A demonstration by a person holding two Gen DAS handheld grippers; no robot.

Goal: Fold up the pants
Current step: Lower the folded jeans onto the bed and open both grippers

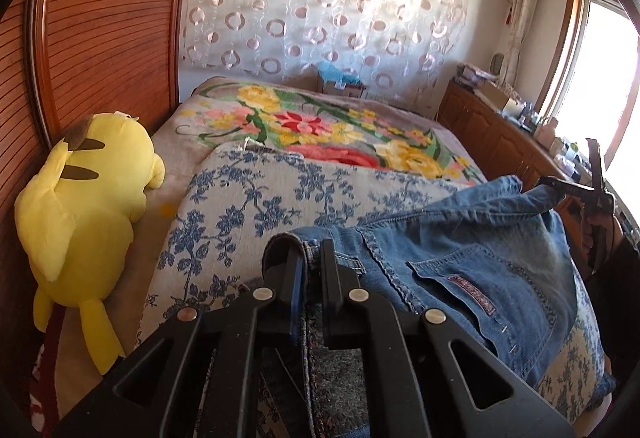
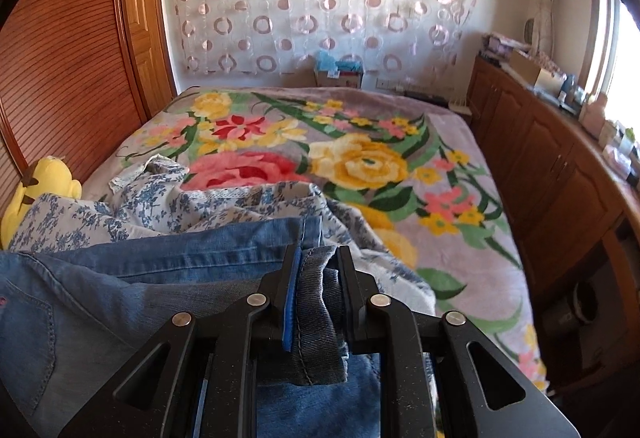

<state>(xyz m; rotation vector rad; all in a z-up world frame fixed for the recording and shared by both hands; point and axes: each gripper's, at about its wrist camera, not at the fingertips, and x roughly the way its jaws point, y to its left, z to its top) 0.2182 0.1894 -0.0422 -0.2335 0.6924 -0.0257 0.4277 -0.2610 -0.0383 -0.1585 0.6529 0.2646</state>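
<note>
The blue denim pants [image 1: 460, 246] hang stretched between my two grippers above the bed, back pocket facing the left wrist camera. My left gripper [image 1: 310, 258] is shut on a folded edge of the pants at their left end. My right gripper [image 2: 318, 266] is shut on a bunched hem of the pants [image 2: 120, 278], and it also shows in the left wrist view [image 1: 576, 190] at the pants' far right corner. The rest of the pants hangs down below both cameras, out of sight.
A blue-and-white floral cloth [image 1: 256, 198] lies crumpled under the pants on the flowered blanket [image 2: 360, 158]. A yellow plush toy [image 1: 88, 206] leans on the wooden wardrobe [image 1: 92, 38] at left. Wooden cabinets [image 2: 552, 174] with clutter line the right side under the window.
</note>
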